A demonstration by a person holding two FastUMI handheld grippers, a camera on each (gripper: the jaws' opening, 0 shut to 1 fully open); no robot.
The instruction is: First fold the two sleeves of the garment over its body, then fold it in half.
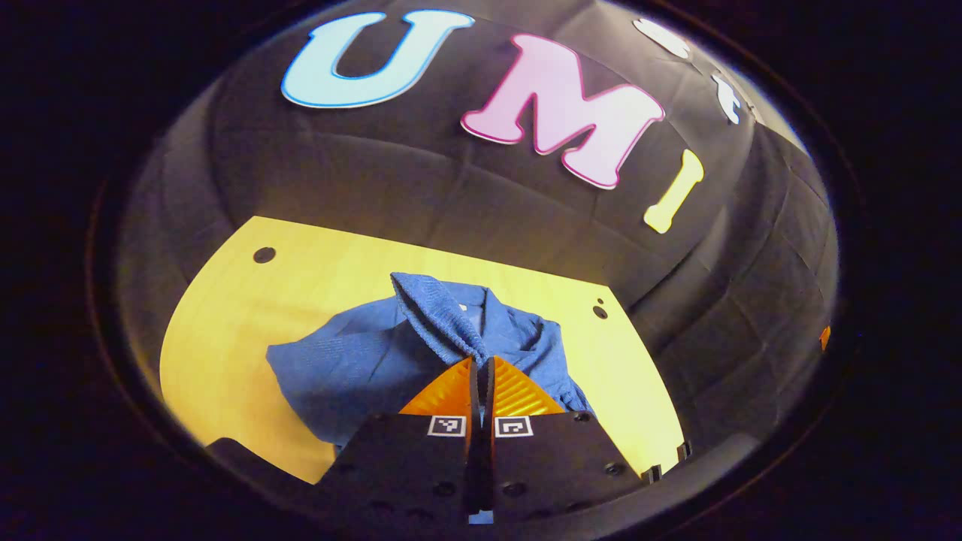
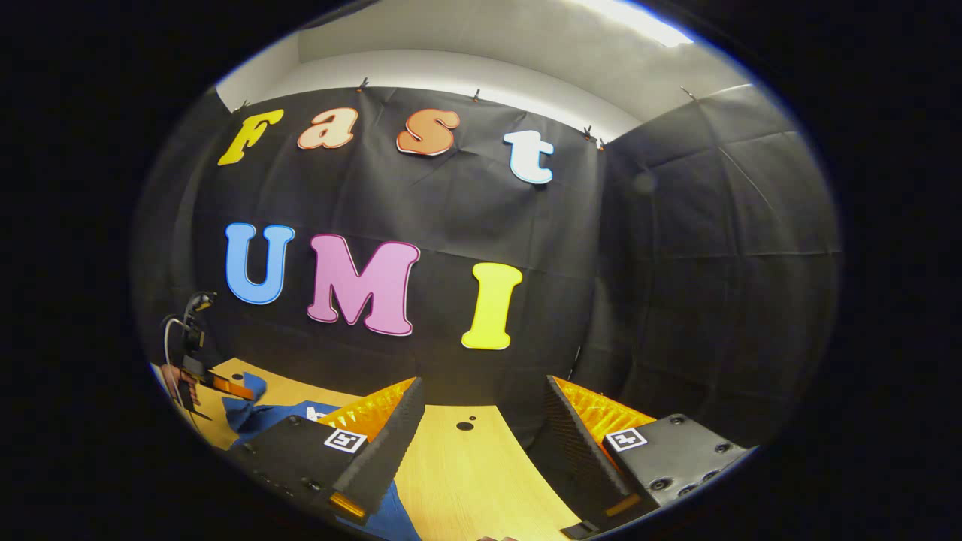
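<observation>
A yellow table stands before the black cloth wall. On it lies the blue garment, rumpled. We find the left gripper clamped on its sleeve, lifted above the body. The right gripper hangs wide, beside the garment. We advise laying the sleeve flat across the body before letting go.

The garment is mid-blue, its sleeve a ribbed knit of the same blue, with a small white patch at 12 o'clock. The table is pale yellow wood grain, dotted with dark holes.
</observation>
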